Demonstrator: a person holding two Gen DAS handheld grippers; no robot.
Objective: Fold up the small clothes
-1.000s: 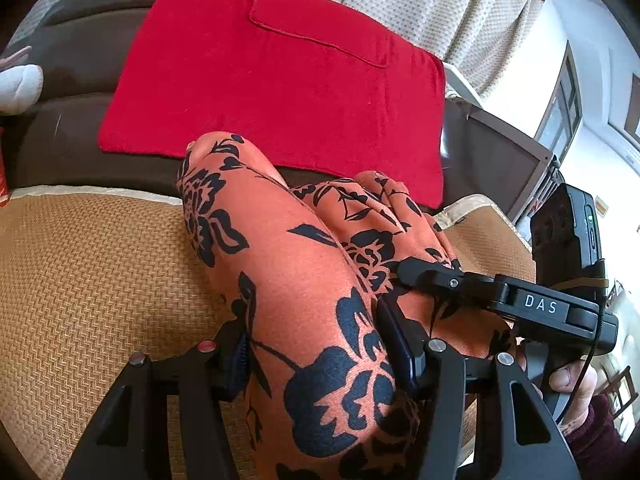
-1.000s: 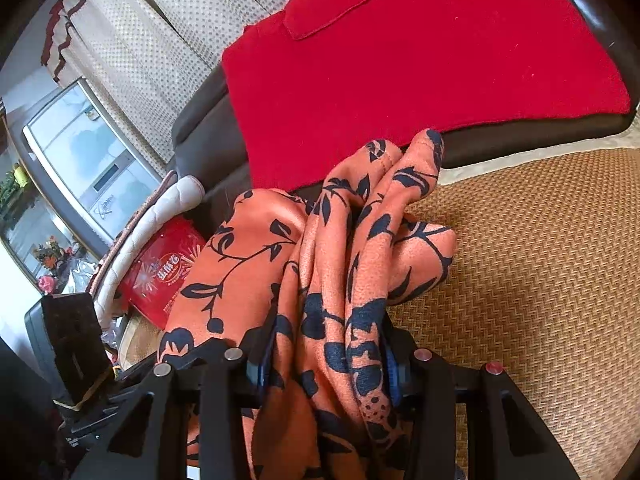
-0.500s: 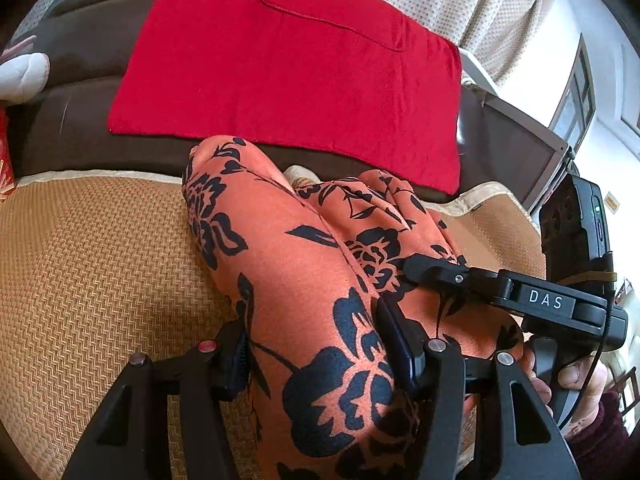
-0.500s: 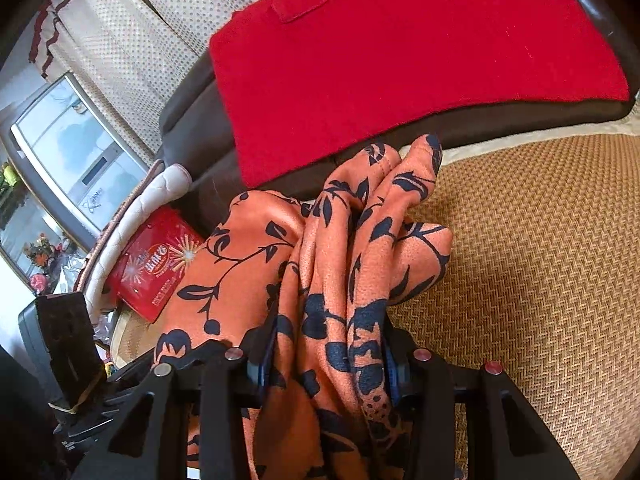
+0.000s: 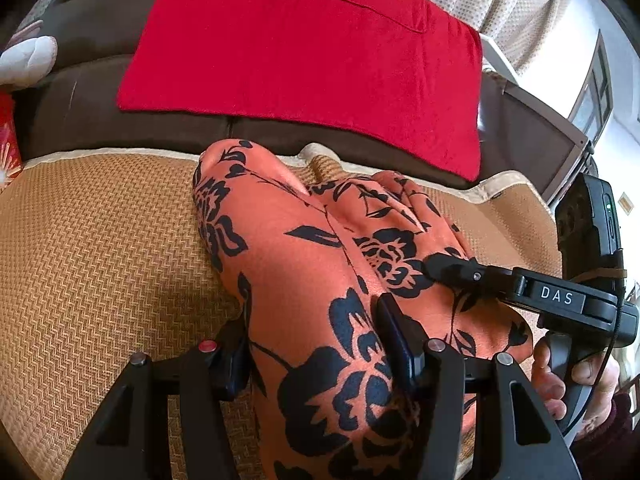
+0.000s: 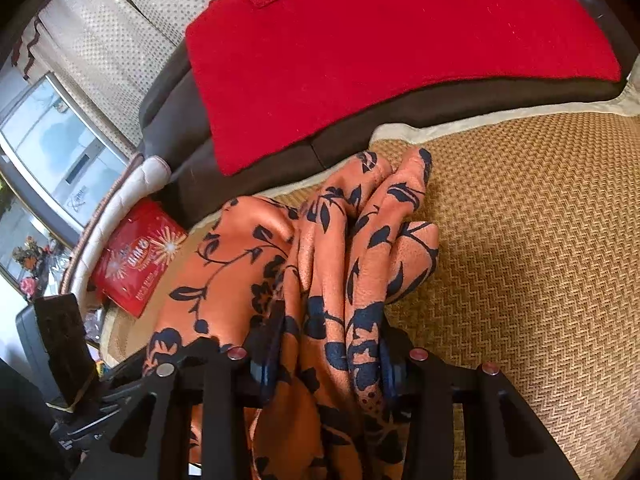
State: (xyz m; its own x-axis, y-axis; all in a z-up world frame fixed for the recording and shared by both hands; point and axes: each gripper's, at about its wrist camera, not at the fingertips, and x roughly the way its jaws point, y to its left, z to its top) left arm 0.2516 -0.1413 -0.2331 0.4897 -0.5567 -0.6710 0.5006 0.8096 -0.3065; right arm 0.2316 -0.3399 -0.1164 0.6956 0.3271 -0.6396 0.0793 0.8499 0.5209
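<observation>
Between both hand-held grippers' jaws, bunched floral garment (image 5: 304, 280), over woven mat (image 5: 100, 248)

I am seeing bare woven mat (image 5: 92, 248) lying open to the left of the bunched orange floral garment (image 5: 304, 280), and more of it stretching clear to the right in the right wrist view. The garment is filling the middle and blocking the way straight ahead. On the far side the dark sofa back (image 5: 80, 108), draped with a red cloth (image 5: 304, 64), is closing things off. At the far left a red box (image 6: 136, 256) is crowding the mat's edge.
</observation>
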